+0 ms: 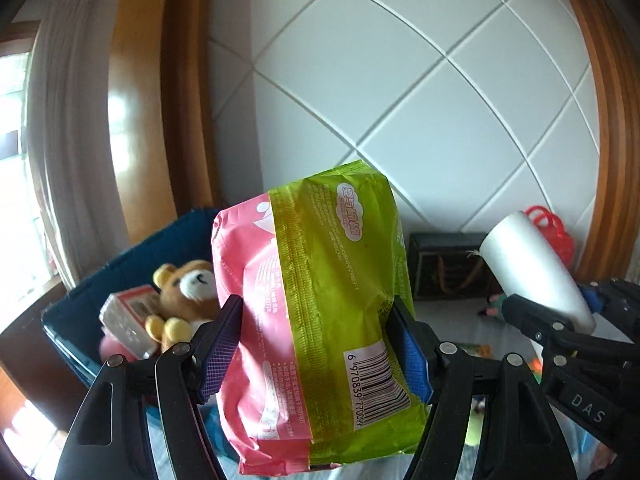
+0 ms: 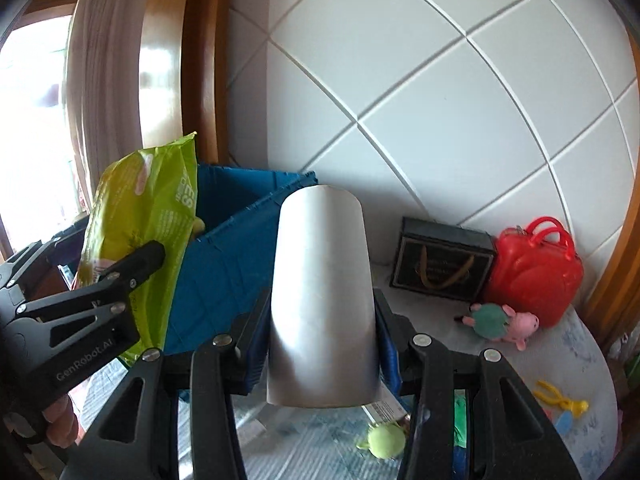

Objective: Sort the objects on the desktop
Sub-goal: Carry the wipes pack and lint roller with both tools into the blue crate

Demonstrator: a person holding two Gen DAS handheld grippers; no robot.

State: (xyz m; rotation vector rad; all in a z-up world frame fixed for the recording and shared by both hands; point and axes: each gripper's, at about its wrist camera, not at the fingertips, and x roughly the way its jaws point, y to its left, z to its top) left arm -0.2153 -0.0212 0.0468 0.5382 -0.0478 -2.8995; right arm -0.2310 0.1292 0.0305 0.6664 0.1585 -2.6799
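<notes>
My left gripper (image 1: pixel 316 344) is shut on a green and pink wipes pack (image 1: pixel 320 304), held upright in the air near the blue storage box (image 1: pixel 132 256). The pack also shows at the left of the right wrist view (image 2: pixel 140 220). A teddy bear (image 1: pixel 188 296) and a white and red packet (image 1: pixel 128 320) lie inside the box. My right gripper (image 2: pixel 320 340) is shut on a white cup (image 2: pixel 320 288), held upside down beside the blue box (image 2: pixel 228 272). The cup also shows at the right of the left wrist view (image 1: pixel 532 268).
A dark box (image 2: pixel 440 260), a red toy case (image 2: pixel 536 268) and a pink pig plush (image 2: pixel 504 324) stand at the back right by the tiled wall. A green plush (image 2: pixel 384 442) and yellow toy pliers (image 2: pixel 560 398) lie on the patterned table cloth.
</notes>
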